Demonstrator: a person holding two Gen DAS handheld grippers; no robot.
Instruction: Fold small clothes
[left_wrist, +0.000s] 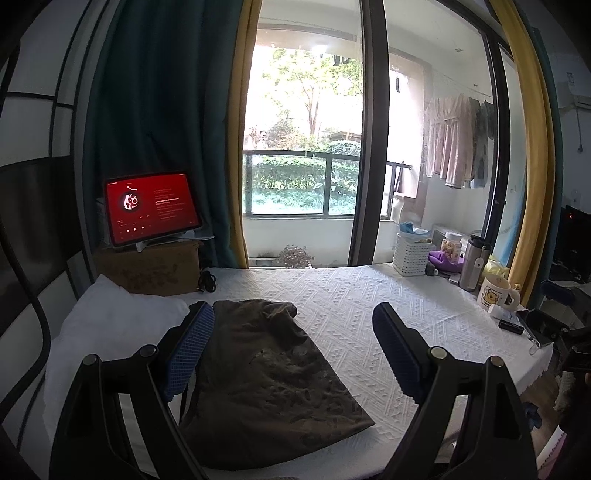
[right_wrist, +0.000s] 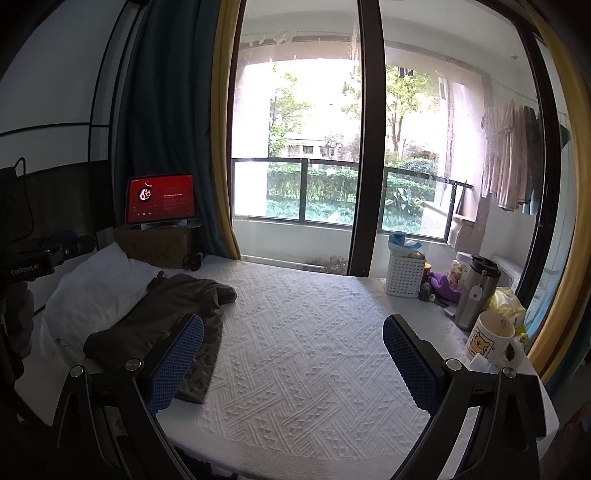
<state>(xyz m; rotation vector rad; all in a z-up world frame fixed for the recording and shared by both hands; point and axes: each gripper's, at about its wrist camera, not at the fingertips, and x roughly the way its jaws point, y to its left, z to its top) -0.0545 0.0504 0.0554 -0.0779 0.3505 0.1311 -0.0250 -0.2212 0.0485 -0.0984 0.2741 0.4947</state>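
Observation:
A dark olive-brown garment (left_wrist: 273, 373) lies spread, somewhat rumpled, on the white textured tablecloth (left_wrist: 340, 295). My left gripper (left_wrist: 293, 325) hovers above its near half, open wide, with nothing between the blue pads (left_wrist: 190, 350). In the right wrist view the same garment (right_wrist: 166, 314) lies at the left, beside a white pillow (right_wrist: 92, 291). My right gripper (right_wrist: 293, 339) is open over bare tablecloth (right_wrist: 295, 350), its left pad (right_wrist: 177, 362) in front of the garment's edge. The left gripper's body (right_wrist: 33, 262) shows at the far left.
A red-lit tablet (left_wrist: 151, 206) stands on a cardboard box (left_wrist: 155, 266) at the back left. Along the right edge stand a white basket (right_wrist: 404, 275), a steel flask (right_wrist: 476, 291), a bear mug (right_wrist: 491, 341) and small clutter. A glass balcony door is behind.

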